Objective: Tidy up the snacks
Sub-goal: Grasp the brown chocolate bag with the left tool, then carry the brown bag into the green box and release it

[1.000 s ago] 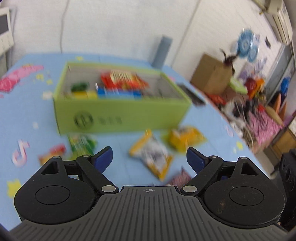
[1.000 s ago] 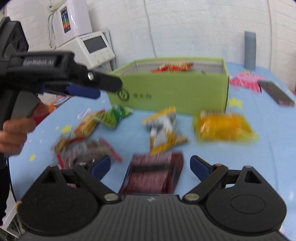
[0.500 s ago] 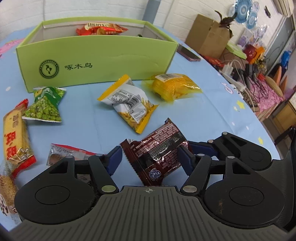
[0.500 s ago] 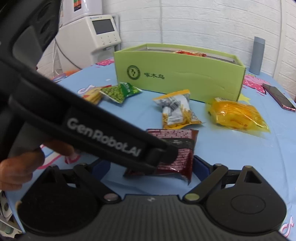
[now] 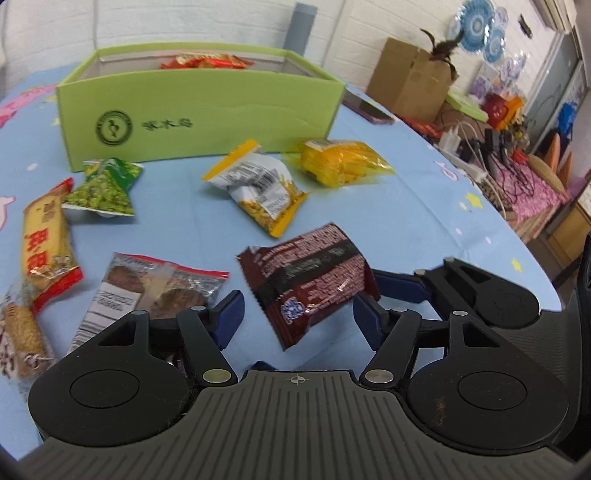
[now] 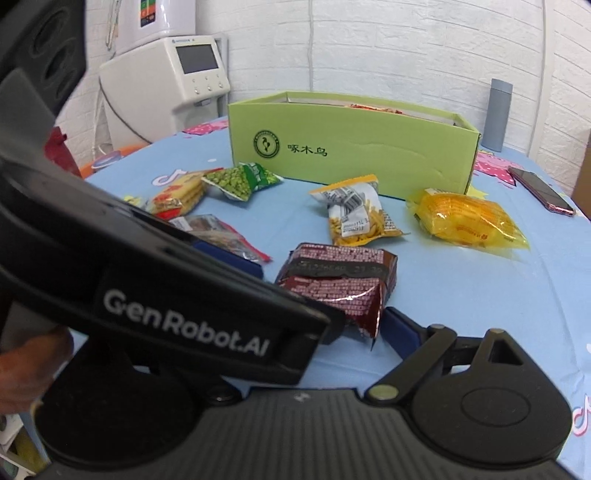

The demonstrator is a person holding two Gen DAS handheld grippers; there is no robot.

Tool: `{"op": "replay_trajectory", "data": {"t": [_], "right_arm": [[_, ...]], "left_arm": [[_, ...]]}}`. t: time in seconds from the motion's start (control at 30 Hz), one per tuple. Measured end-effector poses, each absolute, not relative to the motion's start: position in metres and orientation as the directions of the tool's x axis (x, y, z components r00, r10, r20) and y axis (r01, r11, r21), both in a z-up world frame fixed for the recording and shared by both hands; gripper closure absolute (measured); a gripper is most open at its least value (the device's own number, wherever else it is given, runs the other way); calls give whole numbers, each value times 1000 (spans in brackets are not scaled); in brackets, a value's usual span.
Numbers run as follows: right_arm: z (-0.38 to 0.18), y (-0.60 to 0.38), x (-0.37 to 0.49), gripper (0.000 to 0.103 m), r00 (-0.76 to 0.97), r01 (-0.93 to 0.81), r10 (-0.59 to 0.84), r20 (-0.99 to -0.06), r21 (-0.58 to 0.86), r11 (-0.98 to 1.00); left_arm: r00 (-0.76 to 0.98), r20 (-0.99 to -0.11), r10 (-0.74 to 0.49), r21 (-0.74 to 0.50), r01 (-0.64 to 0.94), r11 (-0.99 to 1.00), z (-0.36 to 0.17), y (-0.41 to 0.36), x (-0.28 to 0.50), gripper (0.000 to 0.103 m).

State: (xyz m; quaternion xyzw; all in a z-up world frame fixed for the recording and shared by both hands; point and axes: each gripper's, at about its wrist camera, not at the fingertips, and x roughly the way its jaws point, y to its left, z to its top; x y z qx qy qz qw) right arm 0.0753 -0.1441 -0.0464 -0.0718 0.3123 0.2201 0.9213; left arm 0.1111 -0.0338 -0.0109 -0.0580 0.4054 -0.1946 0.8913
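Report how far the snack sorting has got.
Done: a few red packets already lie in the green box. In hand: the dark red packet sits between the left gripper fingers, apparently not yet clamped, with the right gripper beside it. Left: six other packets still on the blue tablecloth.

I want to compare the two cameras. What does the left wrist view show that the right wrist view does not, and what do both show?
Only the left wrist view: a brown cardboard box and cluttered cables off the table's far side.

Only the right wrist view: a white machine with a screen and a person's hand.

Both: the green box, the dark red packet, yellow packet, green pea packet, grey cylinder and phone.
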Motion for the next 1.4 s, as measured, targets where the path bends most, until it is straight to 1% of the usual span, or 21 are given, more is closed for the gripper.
{"op": "replay_trajectory", "data": {"t": [0.03, 0.13, 0.2, 0.27, 0.37, 0.5, 0.57, 0.63, 0.67, 0.7, 0.73, 0.77, 0.83, 0.93, 1.03, 1.2, 1.4], "right_arm": [[-46, -142, 72, 10, 719, -429, 341, -606, 0, 903], [-46, -148, 71, 10, 708, -453, 375, -598, 23, 891], [-43, -155, 76, 11, 684, -468, 405, -606, 61, 882], [-37, -161, 80, 11, 671, -444, 402, -623, 97, 891], [-30, -169, 84, 11, 682, -487, 445, -580, 95, 868], [-36, -173, 99, 11, 663, -480, 434, -610, 99, 872], [-39, -172, 103, 11, 651, -490, 440, -618, 100, 866], [-41, -170, 105, 11, 640, -520, 466, -611, 101, 848], [-41, -168, 105, 13, 633, -537, 480, -608, 102, 837], [-41, -167, 104, 19, 632, -546, 483, -606, 94, 832], [-40, -167, 103, 25, 627, -552, 489, -606, 97, 828], [-39, -167, 103, 28, 631, -544, 484, -607, 99, 833], [-39, -173, 102, 31, 626, -537, 498, -600, 132, 833], [-38, -178, 97, 32, 628, -519, 509, -588, 170, 837], [-32, -177, 91, 31, 645, -511, 493, -584, 151, 847], [-3, -177, 107, 30, 694, -514, 485, -533, 105, 851], [48, -173, 179, 25, 736, -549, 501, -456, 31, 835]], "left_arm": [[607, -691, -393, -269, 289, 919, -9, -30, 108, 44], [624, -655, -426, -323, 279, 904, -4, -13, 103, 41], [622, -648, -439, -336, 283, 898, 0, -9, 104, 41], [621, -651, -436, -326, 290, 900, 3, -10, 110, 41], [609, -663, -436, -321, 295, 900, 3, -18, 123, 41], [580, -684, -442, -319, 306, 897, -5, -27, 136, 42], [567, -693, -445, -326, 304, 895, -10, -28, 139, 46], [562, -696, -446, -327, 305, 894, -13, -31, 141, 47], [559, -695, -453, -324, 319, 891, -14, -32, 140, 56], [547, -686, -480, -347, 335, 876, -15, -33, 140, 63], [533, -680, -503, -373, 339, 864, -15, -32, 140, 73], [528, -677, -512, -383, 341, 859, -15, -31, 139, 75], [522, -675, -522, -396, 341, 852, -15, -31, 137, 76], [511, -676, -530, -419, 324, 848, -14, -31, 134, 78], [503, -672, -543, -440, 319, 840, -6, -32, 137, 80], [548, -632, -548, -427, 344, 836, 35, -33, 159, 80], [620, -573, -536, -411, 349, 843, 90, -28, 229, 79]]}}
